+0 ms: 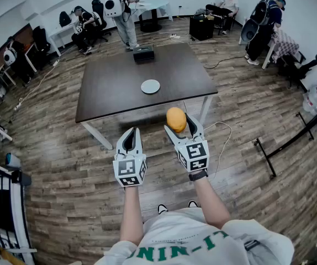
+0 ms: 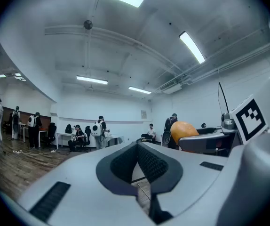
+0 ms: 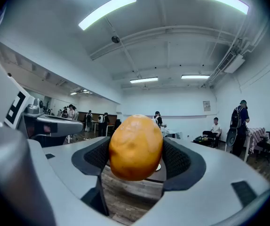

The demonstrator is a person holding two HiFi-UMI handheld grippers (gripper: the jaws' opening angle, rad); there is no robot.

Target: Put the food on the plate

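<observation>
- The right hand-held gripper point(image 3: 136, 158) is clamped on the task's thing, a round orange-yellow food point(image 3: 136, 147). In the head view this sits just below the centre of the frame, in the air over the wooden floor point(image 1: 64, 164) and short of the table point(image 1: 109, 95).
- The food is smooth and rounded, and only its sides sit against the pads, so it could probably roll or squeeze out. A jolt on the way or a slackened grip would drop it onto the floor.
- The plate point(image 1: 150, 86) lies at the frame's upper middle, near the middle of the table and well apart from the food. It is small, so a release from too high or off-centre would likely let the food roll off it and across the table.
- The left hand-held gripper point(image 1: 131, 138) has its jaws together with nothing in them. It hangs just beside the right one, at the left of it, and could knock it if the two crowd together.
- A white cable point(image 1: 222, 127) loops on the floor by the table's near right leg point(image 1: 205, 108); it could catch a foot on the approach.
- A black box point(image 1: 143, 53) sits at the table's far edge, beyond the plate and out of the way.
- People stand and sit along the top of the frame, far from the path.
</observation>
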